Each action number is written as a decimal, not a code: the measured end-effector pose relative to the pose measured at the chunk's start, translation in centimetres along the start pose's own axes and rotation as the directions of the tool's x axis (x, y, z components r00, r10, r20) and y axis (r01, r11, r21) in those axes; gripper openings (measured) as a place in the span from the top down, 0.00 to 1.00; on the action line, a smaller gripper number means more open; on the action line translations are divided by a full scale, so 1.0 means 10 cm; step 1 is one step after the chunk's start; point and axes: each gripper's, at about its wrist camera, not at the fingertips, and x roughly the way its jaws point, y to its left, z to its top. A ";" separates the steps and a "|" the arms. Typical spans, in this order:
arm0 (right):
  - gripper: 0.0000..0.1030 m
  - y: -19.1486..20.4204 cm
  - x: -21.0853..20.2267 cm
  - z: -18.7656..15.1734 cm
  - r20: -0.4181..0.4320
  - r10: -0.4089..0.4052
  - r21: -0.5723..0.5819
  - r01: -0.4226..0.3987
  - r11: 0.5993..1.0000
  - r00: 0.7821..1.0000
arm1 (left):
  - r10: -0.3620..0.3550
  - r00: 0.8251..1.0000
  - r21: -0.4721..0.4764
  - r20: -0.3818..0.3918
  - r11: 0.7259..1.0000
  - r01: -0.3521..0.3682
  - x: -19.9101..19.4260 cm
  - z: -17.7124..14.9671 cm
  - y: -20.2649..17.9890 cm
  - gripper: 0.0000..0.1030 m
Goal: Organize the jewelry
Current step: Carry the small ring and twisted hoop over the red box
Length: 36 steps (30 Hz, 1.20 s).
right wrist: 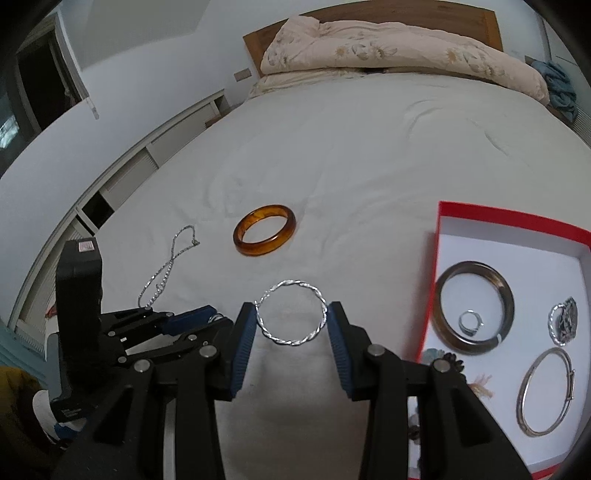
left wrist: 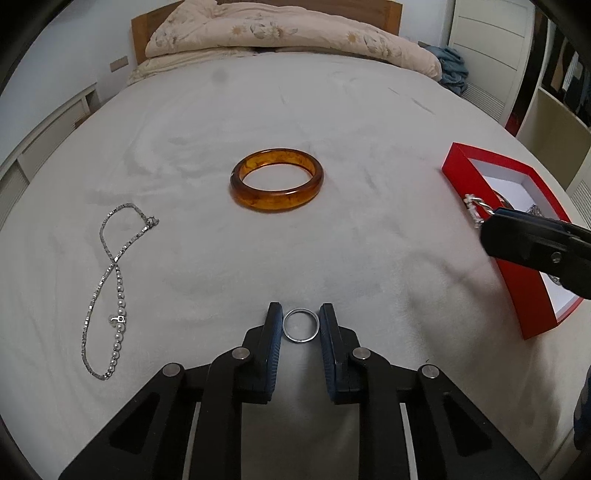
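Note:
My left gripper (left wrist: 300, 317) is shut on a small silver ring (left wrist: 301, 326), low over the white bed. My right gripper (right wrist: 291, 314) is shut on a twisted silver bangle (right wrist: 293, 312) and holds it above the sheet, just left of the red jewelry box (right wrist: 430, 280). The right gripper also shows in the left wrist view (left wrist: 491, 218) at the box's (left wrist: 517, 295) left wall. An amber bangle (left wrist: 277, 180) lies mid-bed, also in the right wrist view (right wrist: 264, 235). A silver and pearl necklace (left wrist: 110, 291) lies at the left.
The box holds a dark bangle (right wrist: 474, 314) with a ring (right wrist: 470, 322) inside it, a thin silver bangle (right wrist: 546, 391) and a silver piece (right wrist: 563, 325). A folded quilt (left wrist: 288, 33) lies at the headboard. White cabinets (right wrist: 122, 166) run along the bed's left side.

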 end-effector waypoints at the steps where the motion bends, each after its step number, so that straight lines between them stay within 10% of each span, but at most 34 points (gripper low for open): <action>1: 0.64 0.00 -0.02 0.00 0.003 -0.001 0.003 0.001 1.000 1.000 | 0.001 1.000 -0.002 0.000 1.000 -0.001 -0.01 0.00 0.00 0.81; 21: 0.64 -0.50 -0.78 -0.07 0.105 -0.110 0.111 0.098 0.989 0.988 | -0.119 0.990 0.059 0.072 0.992 0.115 -0.44 0.32 -0.65 0.81; 36: 0.64 -1.44 -1.00 -0.41 0.005 -0.273 0.191 0.267 0.945 0.962 | -0.318 0.948 0.218 -0.011 0.924 0.313 -0.23 0.46 -1.83 0.81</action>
